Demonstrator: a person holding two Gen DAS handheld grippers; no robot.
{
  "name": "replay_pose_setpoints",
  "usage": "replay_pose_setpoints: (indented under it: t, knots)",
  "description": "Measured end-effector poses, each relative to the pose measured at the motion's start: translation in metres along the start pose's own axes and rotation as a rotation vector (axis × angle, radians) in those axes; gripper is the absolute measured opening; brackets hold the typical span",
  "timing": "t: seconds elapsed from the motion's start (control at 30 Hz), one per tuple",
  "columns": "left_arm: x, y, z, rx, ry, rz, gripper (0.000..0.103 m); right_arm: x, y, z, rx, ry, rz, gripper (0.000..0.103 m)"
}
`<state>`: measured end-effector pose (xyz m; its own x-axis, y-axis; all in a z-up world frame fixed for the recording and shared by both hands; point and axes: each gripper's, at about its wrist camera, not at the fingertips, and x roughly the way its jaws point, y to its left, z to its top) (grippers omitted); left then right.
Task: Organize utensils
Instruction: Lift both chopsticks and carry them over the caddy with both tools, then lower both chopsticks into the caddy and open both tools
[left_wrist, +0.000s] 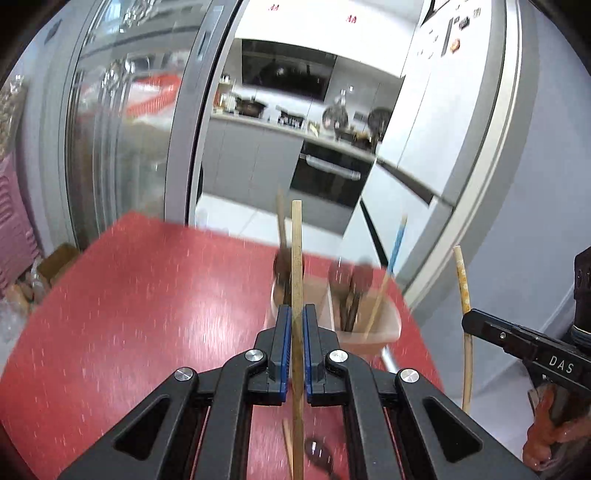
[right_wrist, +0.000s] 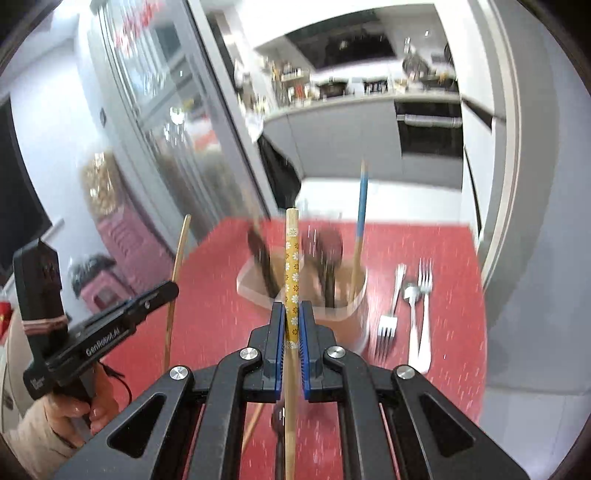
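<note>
Chopsticks: the left gripper (left_wrist: 294, 317) clamps a plain one (left_wrist: 296, 258), the right gripper (right_wrist: 291, 314) a flowered one (right_wrist: 291, 266), both above the red table (left_wrist: 147, 295). The holder (right_wrist: 354, 306) sits at twelve o'clock; carrying step, and next each stick likely needs lowering tip-first into it.

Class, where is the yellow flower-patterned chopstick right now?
In the right wrist view, the yellow flower-patterned chopstick stands upright at centre, clamped in the right gripper, in front of the translucent utensil holder.

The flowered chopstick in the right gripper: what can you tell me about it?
The flowered chopstick is a slim wooden-looking stick. Its upper part is wrapped in yellow with small white and brown flowers, the tip above and the shaft below bare. The right gripper is shut on it at the band's lower end, holding it upright above the red table, near the holder.
</note>
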<state>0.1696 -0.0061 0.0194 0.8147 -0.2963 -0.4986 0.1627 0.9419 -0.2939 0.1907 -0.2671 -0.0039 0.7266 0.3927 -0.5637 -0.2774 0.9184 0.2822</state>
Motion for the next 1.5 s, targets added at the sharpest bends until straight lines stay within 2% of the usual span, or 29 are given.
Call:
replay_pose_setpoints:
  t: [0.13, 0.33, 0.67, 0.97, 1.1, 1.33, 1.5]
  knots:
    - [0.001, -0.003, 0.035, -0.022, -0.071, -0.009, 0.028, 0.001, 0.000, 0.034, 0.033, -0.087, 0.007, 0.008]
    - [0.015, -0.007, 0.069, -0.040, -0.152, -0.007, 0.028, 0.010, 0.001, 0.067, 0.067, -0.211, 0.009, 0.008]
    - [0.071, -0.009, 0.082, -0.053, -0.170, 0.004, 0.028, 0.050, 0.003, 0.091, -0.010, -0.319, -0.050, 0.008]
    - [0.102, -0.005, 0.085, -0.068, -0.215, -0.008, 0.028, 0.090, -0.009, 0.088, -0.054, -0.352, -0.085, 0.008]
    - [0.108, -0.006, 0.075, -0.046, -0.234, -0.002, 0.028, 0.101, -0.008, 0.078, -0.080, -0.356, -0.086, 0.008]
    - [0.112, -0.011, 0.056, 0.007, -0.235, 0.015, 0.028, 0.108, -0.013, 0.060, -0.088, -0.344, -0.088, 0.008]
    - [0.113, -0.009, 0.044, 0.009, -0.221, 0.019, 0.028, 0.108, -0.018, 0.048, -0.086, -0.329, -0.090, 0.008]
